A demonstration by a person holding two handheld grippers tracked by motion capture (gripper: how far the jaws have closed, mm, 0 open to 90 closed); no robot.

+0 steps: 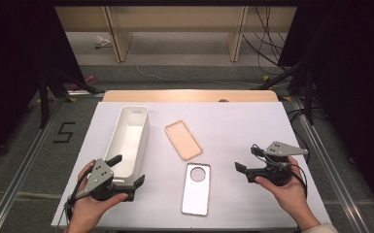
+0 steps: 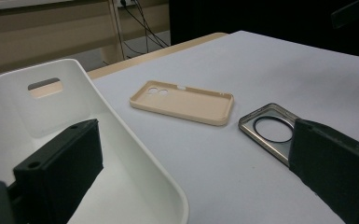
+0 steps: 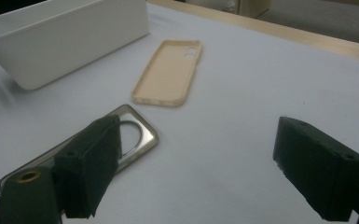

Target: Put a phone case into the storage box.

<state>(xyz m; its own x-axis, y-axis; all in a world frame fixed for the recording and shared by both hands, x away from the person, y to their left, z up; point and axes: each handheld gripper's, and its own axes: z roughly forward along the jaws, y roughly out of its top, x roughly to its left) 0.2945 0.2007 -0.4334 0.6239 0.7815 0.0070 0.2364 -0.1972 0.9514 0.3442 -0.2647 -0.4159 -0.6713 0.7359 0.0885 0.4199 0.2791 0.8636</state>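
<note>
L gripper (image 1: pixel 126 171) sits at near left of the table (image 1: pixel 252 121), jaws wide apart w/ nothing between, one jaw over the near end of the white bin (image 1: pixel 128 138). R gripper (image 1: pixel 242 170) at near right, jaws also spread, nothing held, pointing left toward the clear phone case (image 1: pixel 196 189). That case lies flat near centre, between both grippers, round camera cutout at its far end. Beige phone case (image 1: pixel 183 140) lies just beyond it, inside up, right of the bin, apart from both.
</note>
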